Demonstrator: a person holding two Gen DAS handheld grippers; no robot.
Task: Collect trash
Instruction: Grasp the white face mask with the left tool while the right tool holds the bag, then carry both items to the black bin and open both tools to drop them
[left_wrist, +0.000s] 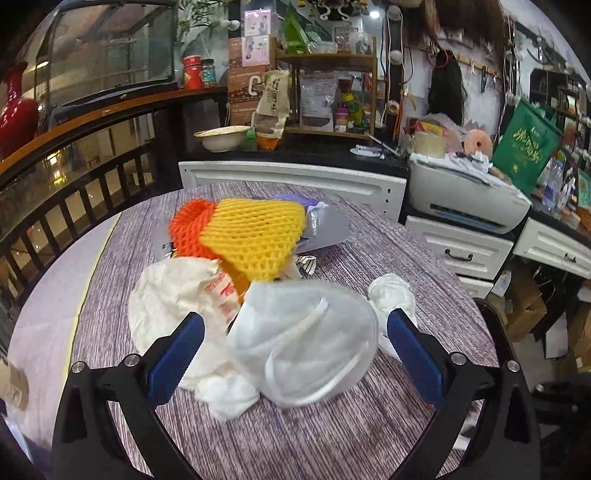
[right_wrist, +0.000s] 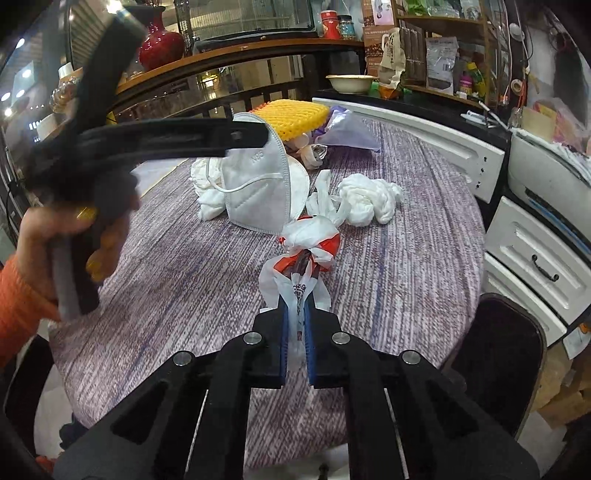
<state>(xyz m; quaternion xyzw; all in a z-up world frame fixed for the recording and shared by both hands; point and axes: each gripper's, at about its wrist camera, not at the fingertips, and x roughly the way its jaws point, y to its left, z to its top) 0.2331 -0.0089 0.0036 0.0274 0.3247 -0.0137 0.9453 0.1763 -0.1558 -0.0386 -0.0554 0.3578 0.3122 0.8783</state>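
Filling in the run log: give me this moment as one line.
left tool: open, face mask between fingers | right tool: shut on plastic bag | table: trash remains

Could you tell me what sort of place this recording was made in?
Probably a small shop or home workspace: a cluttered wooden shelf of packaged goods, a printer on white drawers, and a round table.

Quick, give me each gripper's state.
Left gripper: open, fingers either side of the face mask, not gripping it.
Right gripper: shut on the red-and-white plastic bag.
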